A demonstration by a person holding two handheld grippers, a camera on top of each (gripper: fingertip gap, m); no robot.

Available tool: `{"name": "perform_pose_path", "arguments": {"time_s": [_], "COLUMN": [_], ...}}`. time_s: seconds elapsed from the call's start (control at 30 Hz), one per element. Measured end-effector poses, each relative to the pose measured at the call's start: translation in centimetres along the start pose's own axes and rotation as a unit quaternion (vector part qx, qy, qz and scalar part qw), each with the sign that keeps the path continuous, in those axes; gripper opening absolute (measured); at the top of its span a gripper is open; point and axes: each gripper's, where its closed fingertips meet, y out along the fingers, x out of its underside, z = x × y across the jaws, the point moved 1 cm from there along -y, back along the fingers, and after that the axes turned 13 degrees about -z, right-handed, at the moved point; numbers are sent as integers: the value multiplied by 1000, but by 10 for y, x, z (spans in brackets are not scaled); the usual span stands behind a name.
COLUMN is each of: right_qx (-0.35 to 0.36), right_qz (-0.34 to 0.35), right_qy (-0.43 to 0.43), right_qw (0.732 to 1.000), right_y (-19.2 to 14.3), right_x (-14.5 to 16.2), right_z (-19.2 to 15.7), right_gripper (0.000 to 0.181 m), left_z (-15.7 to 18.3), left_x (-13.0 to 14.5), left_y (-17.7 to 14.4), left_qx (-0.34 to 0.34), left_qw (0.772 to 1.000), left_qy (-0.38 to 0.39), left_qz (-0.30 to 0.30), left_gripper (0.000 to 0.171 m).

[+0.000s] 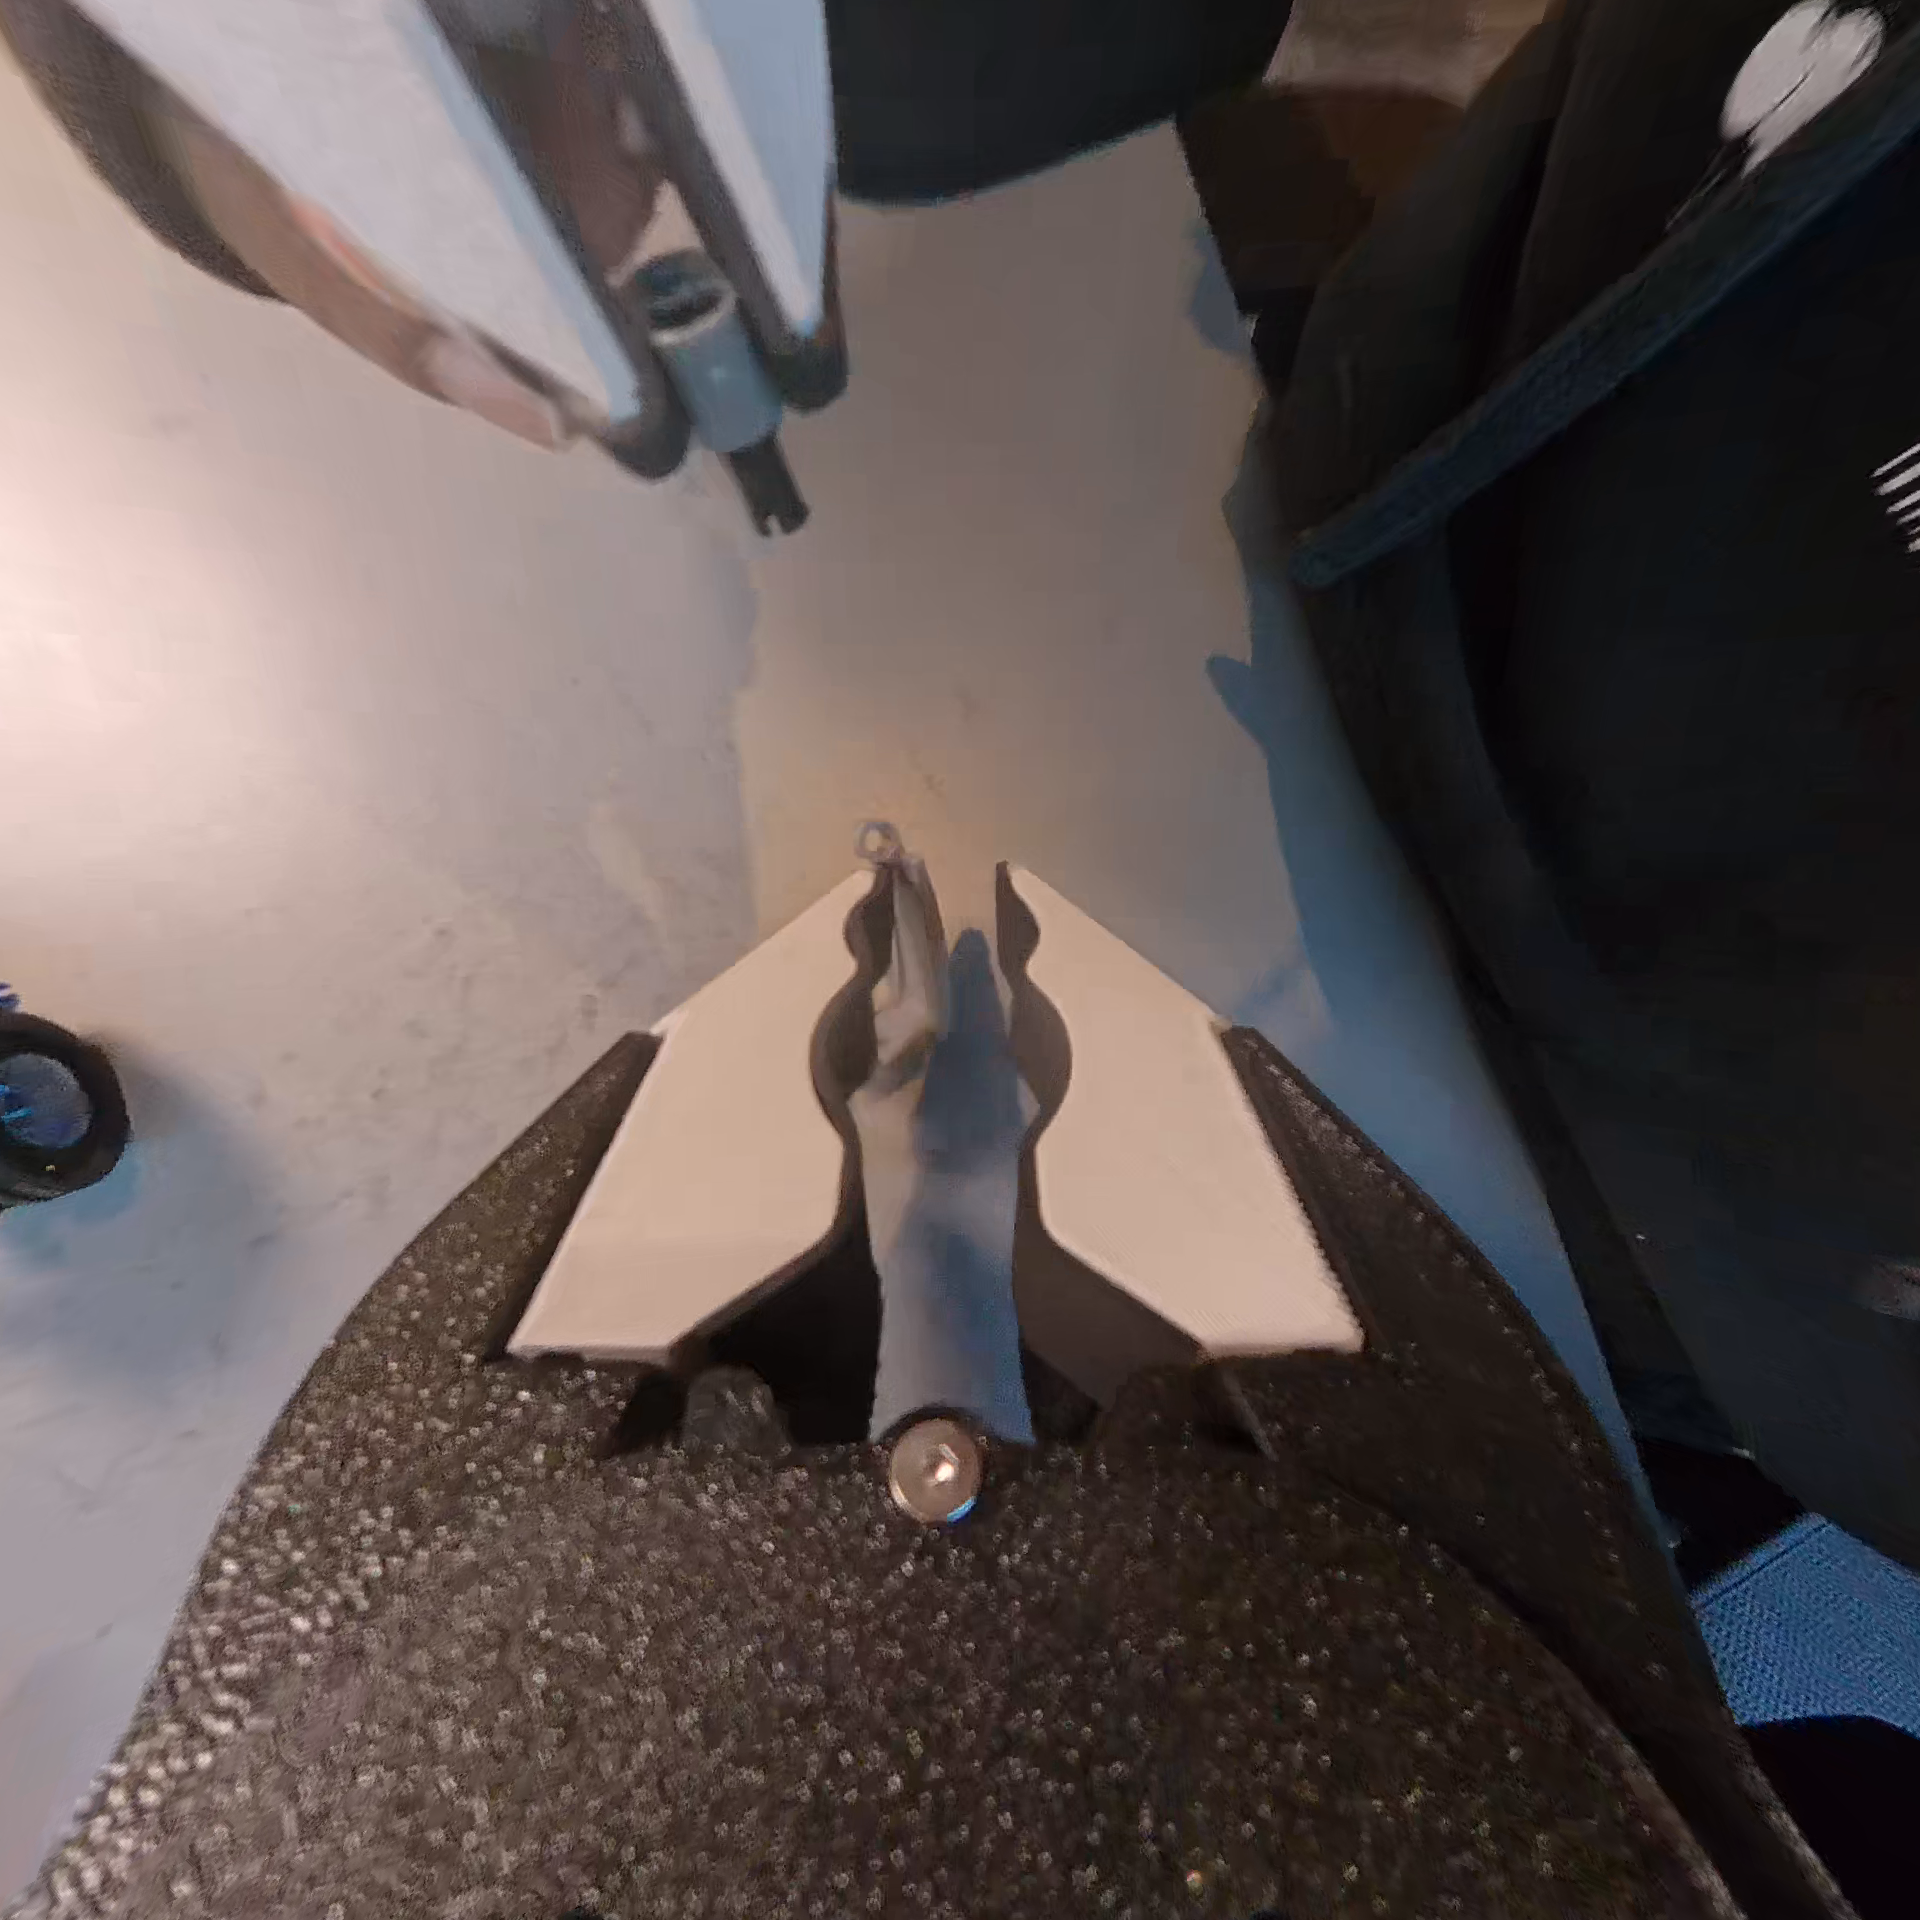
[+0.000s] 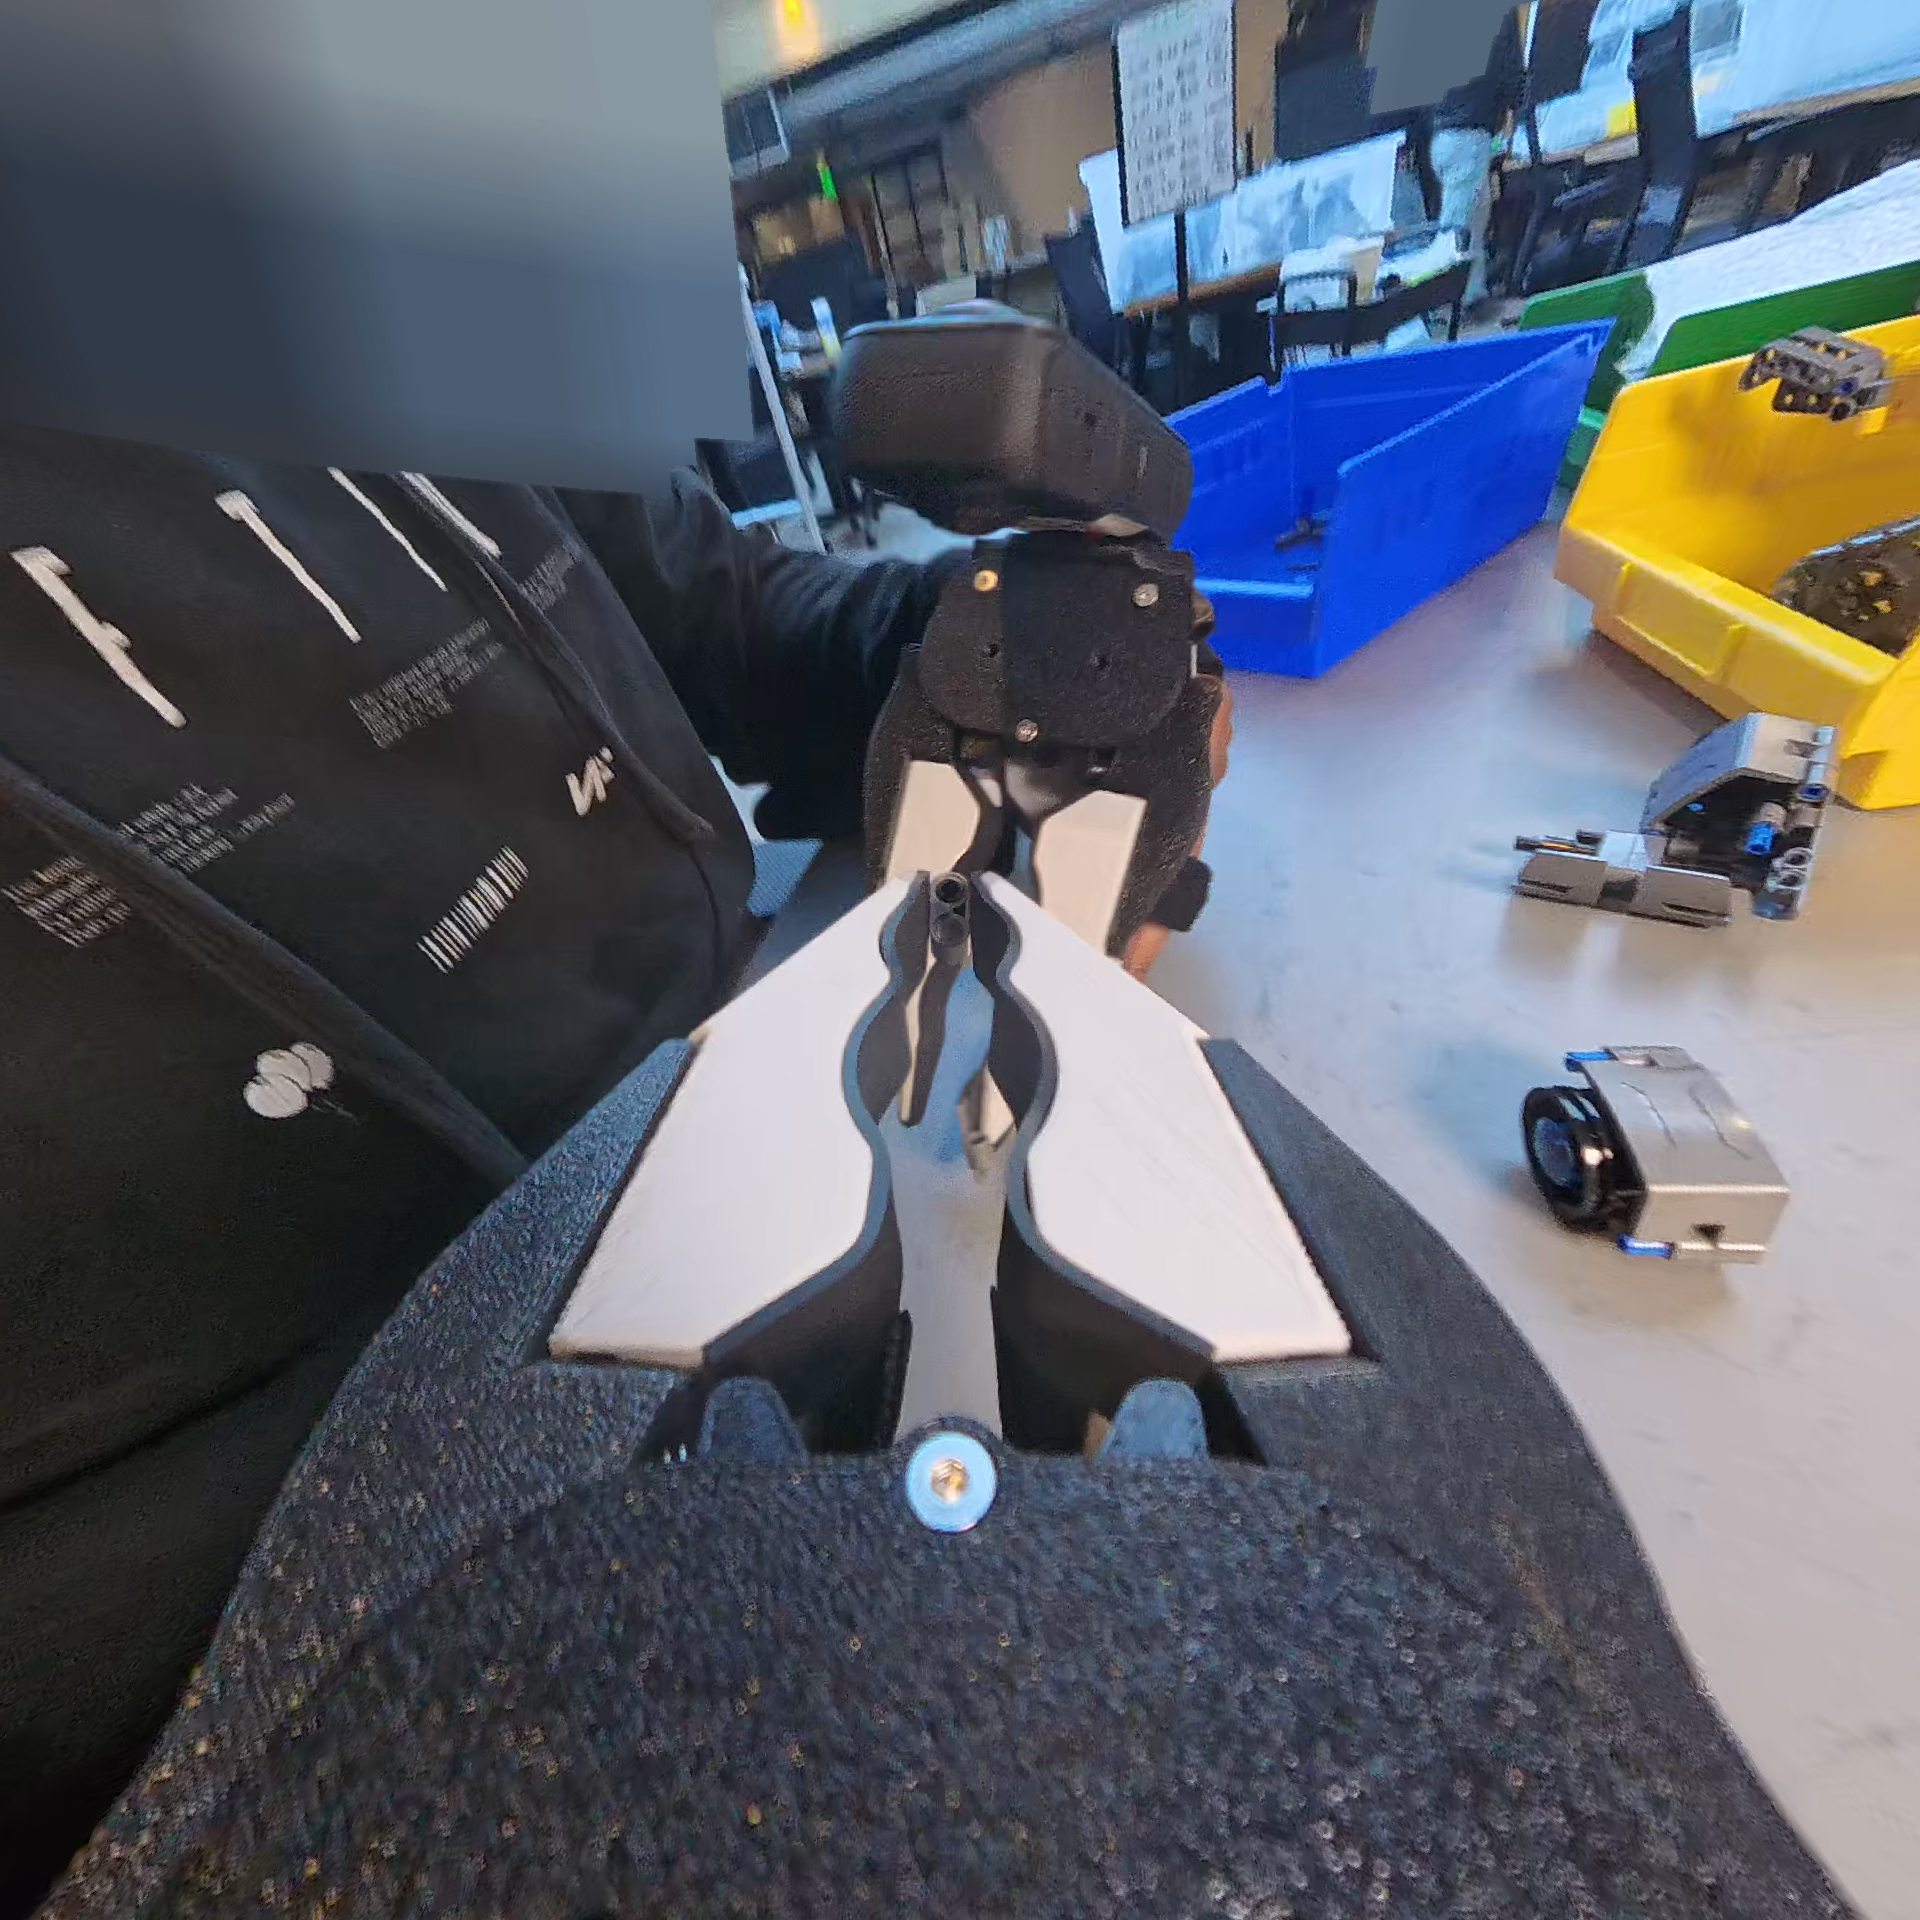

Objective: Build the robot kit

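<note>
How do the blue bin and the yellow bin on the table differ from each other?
The blue bin stands to the left in the right wrist view; the yellow bin stands at the right edge, partly cut off. Inside the blue bin only a small dark piece shows; the yellow bin holds a larger dark assembly. Both are open plastic bins on the grey table.

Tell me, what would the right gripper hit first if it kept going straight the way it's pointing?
Most likely the left gripper, black-bodied with white fingers, directly ahead of the right gripper and the small black and grey plastic peg it clamps. Depth is unclear.
</note>
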Motion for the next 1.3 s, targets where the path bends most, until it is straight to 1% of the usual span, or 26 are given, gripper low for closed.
{"name": "perform_pose_path", "arguments": {"time_s": [0.1,0.2,0.33,0.47,0.53,0.6,0.67,0.73,0.8,0.87,0.93,1.0,1.07,1.13,1.2,1.23,1.3], "right_qx": [-27,-31,-23,-7,6,17,32,57,97,147,189,226,245,254,262,265,270], "right_qz": [49,56,51,42,32,20,7,-8,-14,-16,-6,3,7,11,25,28,36], "right_qy": [33,39,35,25,15,0,-17,-35,-41,-30,-9,18,54,90,110,117,106], "right_qw": [998,997,998,999,999,1000,999,998,994,988,982,974,968,963,958,957,956], "right_y": [-6,-4,0,2,3,4,5,4,0,-7,-16,-24,-25,-22,-19,-18,-18], "right_x": [-10,-10,-8,-8,-7,-6,-6,-4,-7,-10,-14,-16,-14,-10,-10,-10,-13], "right_z": [-4,-5,-5,-3,-1,-1,-1,2,10,21,29,35,38,40,41,41,41], "right_gripper": [5,6,6,6,6,6,6,6,7,15,17,18,20,26,27,26,16], "left_z": [-4,-6,-8,-5,-7,-9,-10,-15,-23,-33,-42,-51,-58,-59,-59,-60,-61], "left_x": [-14,-28,-39,-47,-49,-48,-48,-47,-48,-48,-48,-47,-47,-48,-50,-50,-49], "left_y": [-25,-46,-62,-70,-70,-69,-68,-68,-71,-77,-80,-81,-85,-87,-86,-85,-82], "left_qx": [-3,-7,-25,-29,-36,-42,-50,-78,-126,-190,-268,-345,-414,-455,-481,-490,-502], "left_qw": [997,988,978,972,971,971,970,968,961,950,936,917,892,875,864,859,854], "left_qy": [-18,-28,-33,-31,-33,-36,-35,-33,-36,-33,-19,0,14,33,49,54,63], "left_qz": [77,151,202,232,235,234,235,235,242,245,228,199,179,161,143,135,119], "left_gripper": [21,19,18,16,13,6,5,4,4,4,4,4,4,4,4,4,4]}}
